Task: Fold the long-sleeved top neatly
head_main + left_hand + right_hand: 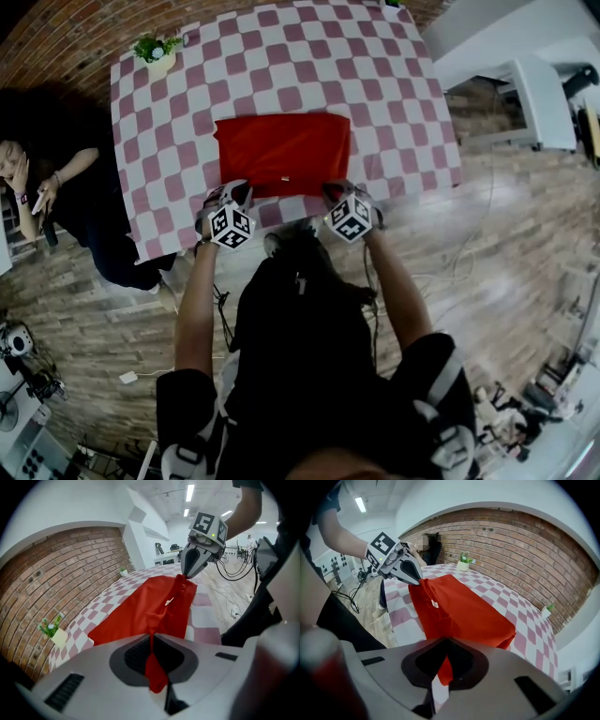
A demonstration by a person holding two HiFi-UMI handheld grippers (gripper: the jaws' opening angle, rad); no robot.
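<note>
The red long-sleeved top (283, 152) lies folded into a wide rectangle on the checked table (281, 56), with a small white label near its near edge. My left gripper (232, 199) is shut on the top's near left corner, and red cloth (154, 667) bunches between its jaws. My right gripper (339, 195) is shut on the near right corner, with red cloth (443, 670) pinched in its jaws. Each gripper view shows the other gripper holding its corner: the right gripper (187, 576) and the left gripper (421, 581). The near edge is lifted slightly off the cloth.
A small potted plant (157, 49) stands at the table's far left corner. A seated person (56, 187) is at the left of the table. A brick wall (520, 541) runs behind the table. White furniture (534, 94) and cables stand on the wooden floor to the right.
</note>
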